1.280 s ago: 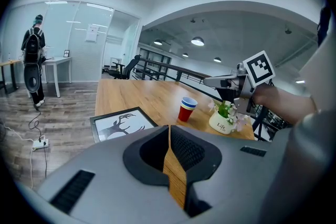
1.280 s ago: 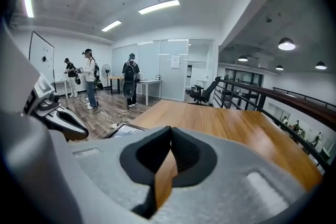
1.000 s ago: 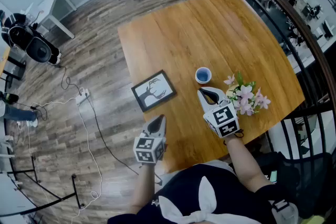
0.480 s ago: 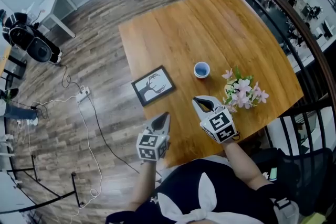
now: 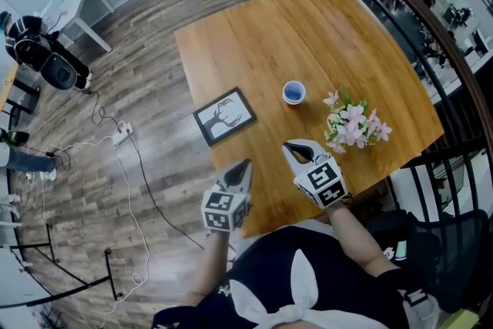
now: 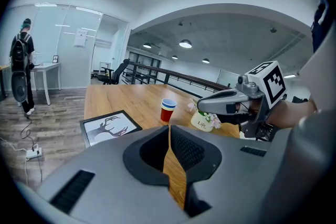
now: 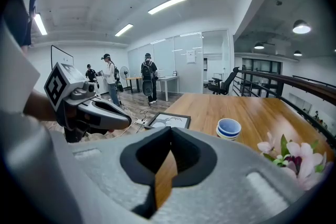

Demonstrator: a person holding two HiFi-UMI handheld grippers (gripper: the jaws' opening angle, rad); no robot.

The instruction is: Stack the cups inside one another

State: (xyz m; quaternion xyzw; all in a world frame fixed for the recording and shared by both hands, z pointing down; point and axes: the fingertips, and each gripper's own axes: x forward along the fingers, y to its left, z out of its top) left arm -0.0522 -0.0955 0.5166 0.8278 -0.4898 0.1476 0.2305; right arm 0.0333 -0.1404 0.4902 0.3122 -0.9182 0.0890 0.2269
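Saw the nested round cups, blue in red (image 5: pixel 294 92), upright on the brown wooden bench (image 5: pixel 254 35), between a black-framed deer picture (image 5: pixel 224 115) and a white pot of pink flowers (image 5: pixel 352 125). Held grey left tool (image 5: pixel 245 164) and grey right tool (image 5: pixel 289 146) apart from them, jaws together, empty

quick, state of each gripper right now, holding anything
Left gripper: jaws closed, holding nothing.
Right gripper: jaws closed, holding nothing.
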